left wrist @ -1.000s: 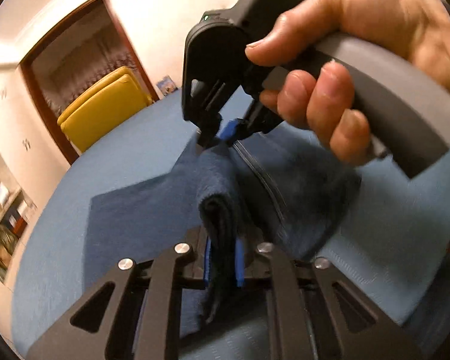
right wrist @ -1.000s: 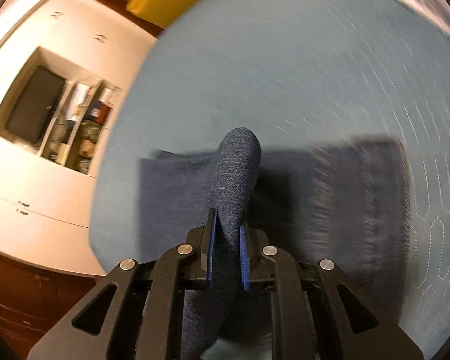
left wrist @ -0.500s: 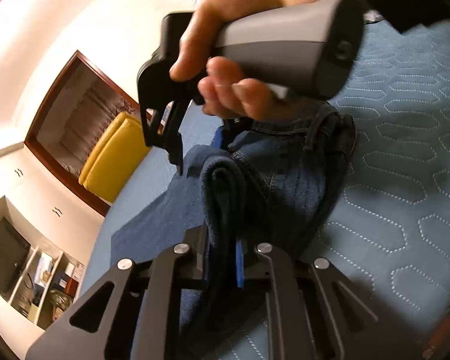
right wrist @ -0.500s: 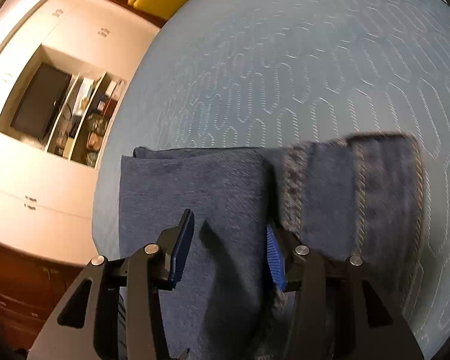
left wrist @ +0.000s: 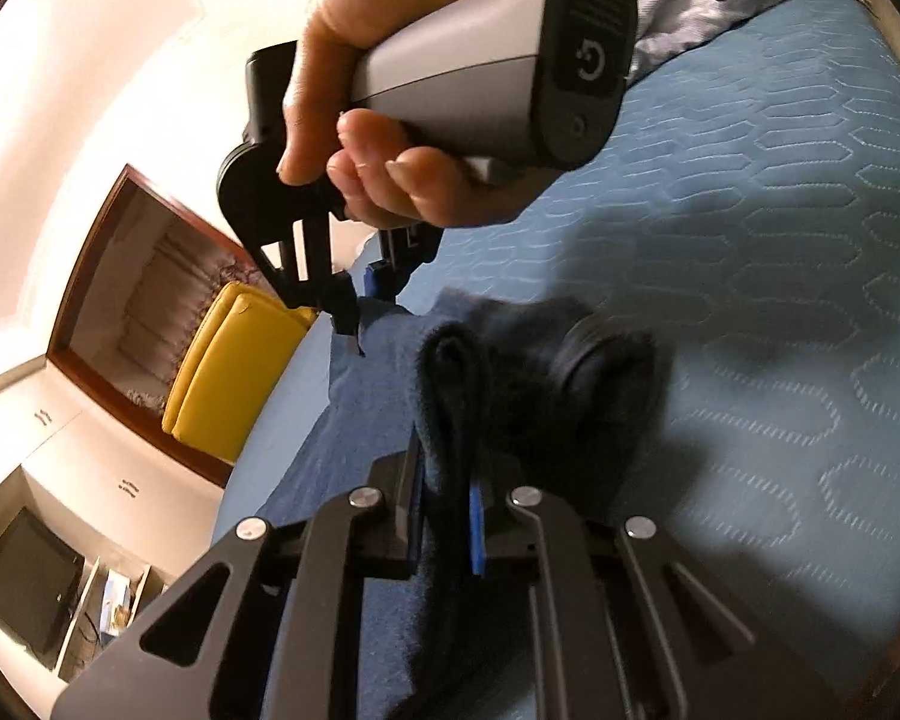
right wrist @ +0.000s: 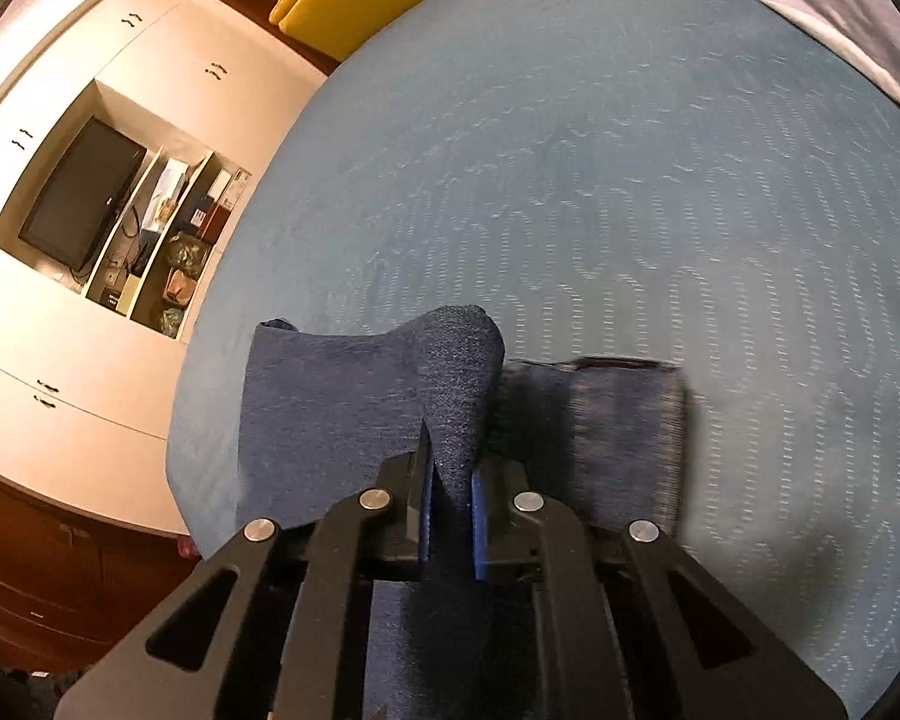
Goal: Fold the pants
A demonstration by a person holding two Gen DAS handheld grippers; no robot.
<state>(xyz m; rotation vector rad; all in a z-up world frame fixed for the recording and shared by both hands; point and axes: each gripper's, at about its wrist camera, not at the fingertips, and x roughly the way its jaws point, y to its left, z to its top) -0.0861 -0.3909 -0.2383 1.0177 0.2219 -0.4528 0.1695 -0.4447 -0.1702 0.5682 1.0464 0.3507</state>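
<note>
Dark blue pants (right wrist: 330, 420) lie partly folded on a blue quilted bed (right wrist: 570, 180). In the right wrist view my right gripper (right wrist: 450, 504) is shut on a raised ridge of the cloth; a flat folded part with a stitched hem lies to its right. In the left wrist view my left gripper (left wrist: 447, 504) is shut on a thick, dark fold of the pants (left wrist: 390, 372). Beyond it a hand holds the right gripper (left wrist: 360, 300), whose fingers point down onto the far edge of the cloth.
The bed (left wrist: 780, 240) stretches away to the right. A yellow chair (left wrist: 234, 372) stands past its far edge by a doorway. A cabinet with a TV (right wrist: 84, 192) and cluttered shelves lines the left side. A grey cloth (left wrist: 720, 6) lies at the bed's top right.
My right gripper opened, let its fold drop flat, then shut again on a new ridge of the pants. My left gripper rolled and sank toward the bed with its fold.
</note>
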